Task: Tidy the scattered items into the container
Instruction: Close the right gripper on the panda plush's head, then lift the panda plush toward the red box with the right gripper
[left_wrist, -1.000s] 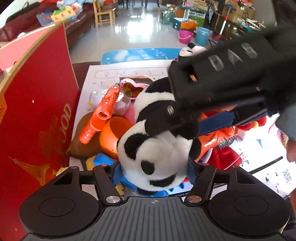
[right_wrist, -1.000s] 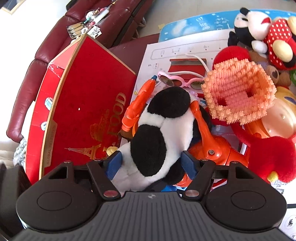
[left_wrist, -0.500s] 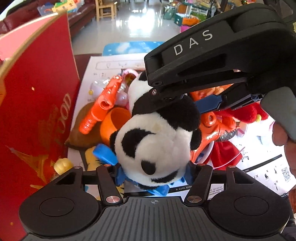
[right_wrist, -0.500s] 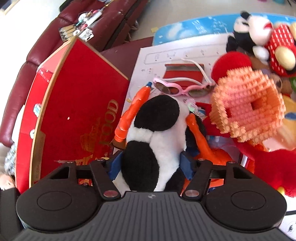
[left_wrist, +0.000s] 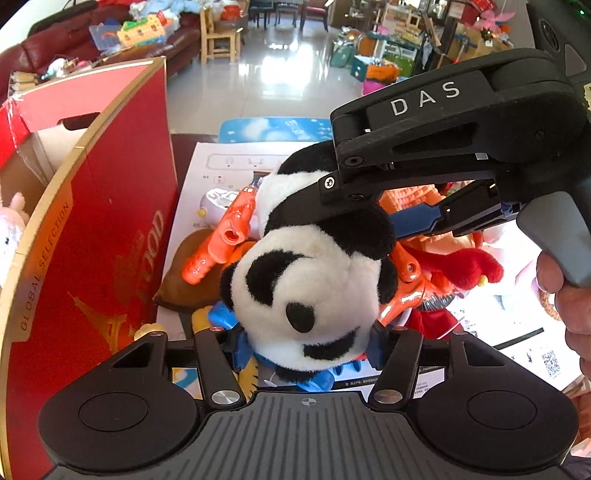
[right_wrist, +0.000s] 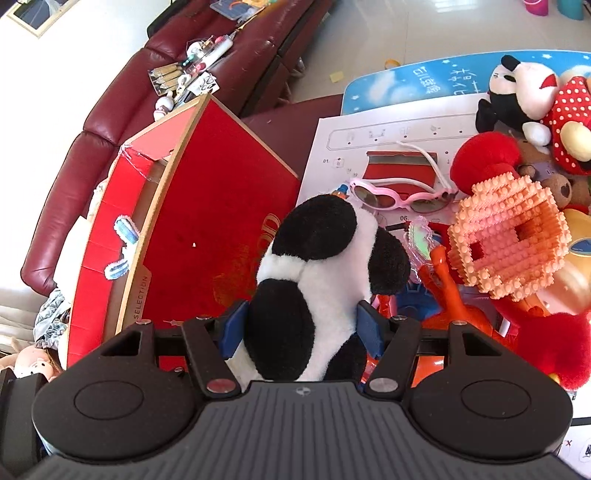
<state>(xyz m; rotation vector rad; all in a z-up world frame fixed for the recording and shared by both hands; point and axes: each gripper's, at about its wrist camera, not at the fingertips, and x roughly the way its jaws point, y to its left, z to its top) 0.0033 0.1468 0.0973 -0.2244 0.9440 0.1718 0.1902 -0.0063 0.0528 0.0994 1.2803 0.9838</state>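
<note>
Panda plush (left_wrist: 306, 295) sits between both claws at once, up above the toy pile: the left gripper (left_wrist: 306, 347) squeezes its head from both sides with blue pads (left_wrist: 236, 347), and the right gripper (right_wrist: 301, 328) squeezes its body the same way, so each claw is closed on the soft toy. I think two claws hold it because it is big and floppy and one pinch might let it sag or slip. Just past the panda lie an orange toy gun (left_wrist: 221, 236), some pink sunglasses (right_wrist: 391, 195) and a peach block house (right_wrist: 509, 236), all on a white paper sheet (right_wrist: 388, 136). Those are not packed yet, so most of the tidying looks left to do. To the left stands the red box (right_wrist: 207, 221), tall, with its open top facing up and a few things inside. That is where the panda should go, I guess, so it must be lifted over the high red wall and then let go by both claws together. Farther away are a dark red sofa (right_wrist: 74, 177) and a shiny floor (left_wrist: 258, 85)
</note>
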